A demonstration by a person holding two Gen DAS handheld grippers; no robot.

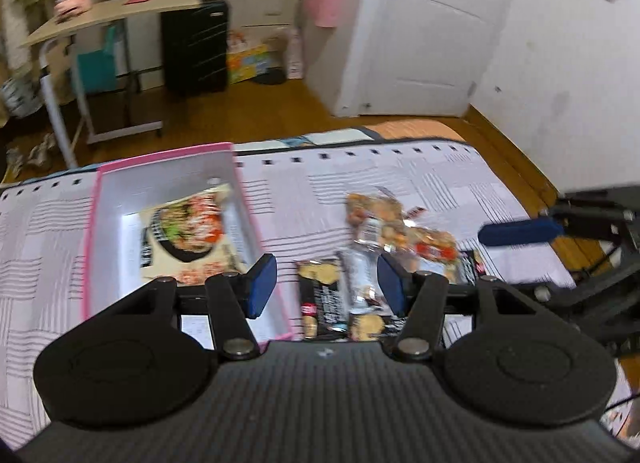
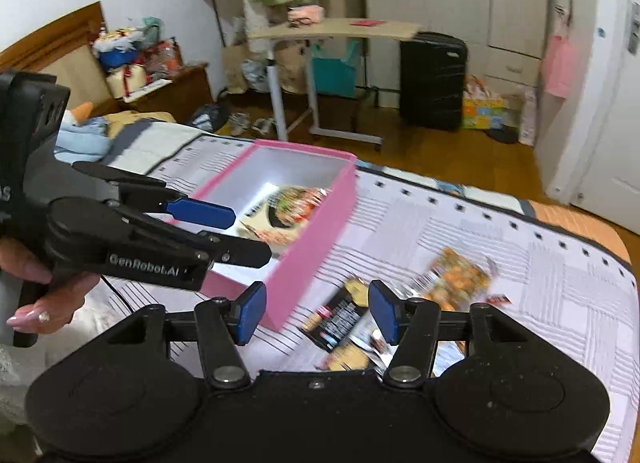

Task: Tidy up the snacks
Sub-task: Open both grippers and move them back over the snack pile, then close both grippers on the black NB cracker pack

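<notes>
On the bed, snacks: three packets lie loose on your striped bedspread [image 1: 420, 179], just right of the box.
Orange packet: the clear bag of orange snacks [image 1: 384, 219] is farthest from you, overlapping the others.
Black packet: the dark wrapper [image 1: 320, 295] lies nearest the box, partly under a clear packet [image 1: 362, 263].
Pink box: your pink box [image 2: 316, 231] sits open-topped on the bedspread, white inside.
Boxed snack: one noodle packet [image 1: 188, 231] already lies flat on the box floor.
Left gripper: your left gripper [image 1: 326, 283] hangs above the gap between box and loose packets, jaws partly apart, nothing between the pads.
Right gripper: your right gripper [image 2: 318, 311] hovers over the black packet, jaws partly apart and empty.
Hand: your hand [image 2: 44, 295] wraps the left gripper's handle at the left edge of the right wrist view.
Room: a desk [image 2: 332, 29] and a black suitcase [image 2: 432, 79] stand on the wooden floor beyond the bed.
</notes>
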